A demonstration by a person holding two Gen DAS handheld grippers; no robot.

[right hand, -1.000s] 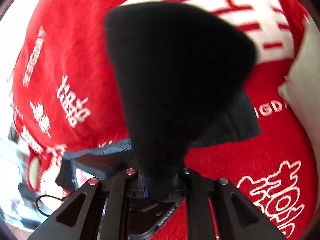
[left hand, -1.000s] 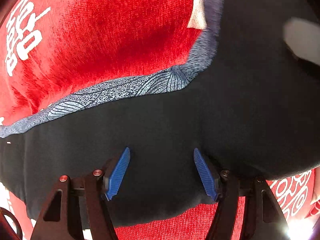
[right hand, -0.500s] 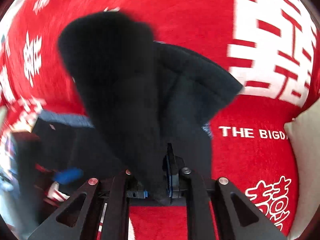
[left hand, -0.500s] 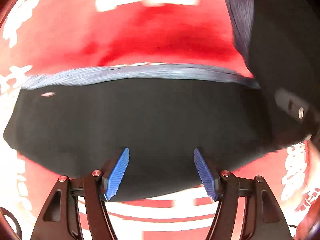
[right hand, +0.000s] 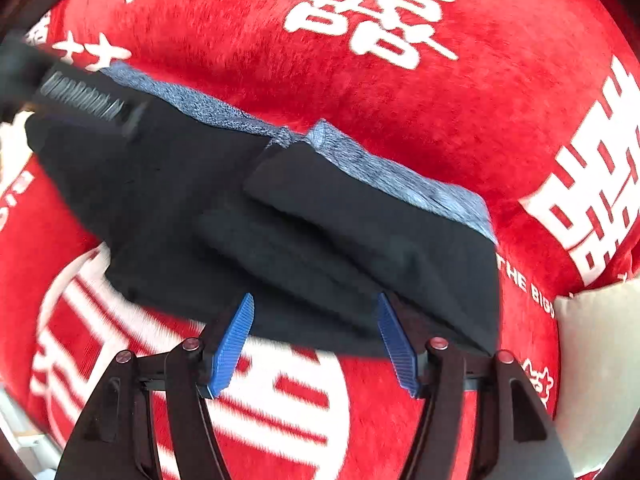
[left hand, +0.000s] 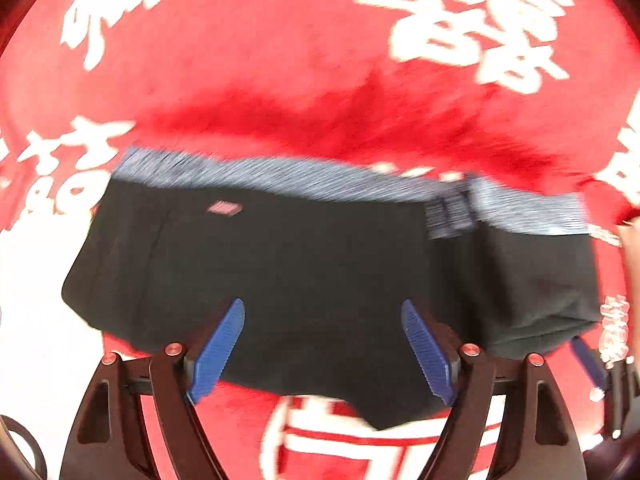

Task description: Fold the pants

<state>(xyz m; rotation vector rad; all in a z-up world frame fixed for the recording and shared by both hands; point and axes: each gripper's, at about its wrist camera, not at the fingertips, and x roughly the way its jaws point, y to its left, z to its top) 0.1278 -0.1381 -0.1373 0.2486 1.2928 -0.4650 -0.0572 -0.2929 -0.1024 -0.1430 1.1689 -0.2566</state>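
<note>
The black pants [left hand: 304, 276] lie folded into a short bundle on the red blanket [left hand: 280, 80], their blue-grey patterned waistband [left hand: 288, 176] along the far edge. My left gripper [left hand: 322, 346] hovers over the near edge, jaws opening, nothing between the blue pads. In the right wrist view the pants [right hand: 280, 216] show a folded-over layer on top and the waistband [right hand: 400, 176] at the far right. My right gripper [right hand: 316, 338] stands above the near edge, jaws opening, with nothing pressed between the pads. The right gripper's blue fingers [left hand: 588, 364] also show at the left view's right edge.
The red blanket with white characters [right hand: 372, 12] covers the whole surface. A pale cushion [right hand: 596, 364] sits at the right edge of the right wrist view. Part of the left gripper [right hand: 80, 96] crosses the upper left of that view.
The right gripper carried the pant leg over the bundle, let it go and now stands open. The left gripper slid sideways along the pants and widened its jaws.
</note>
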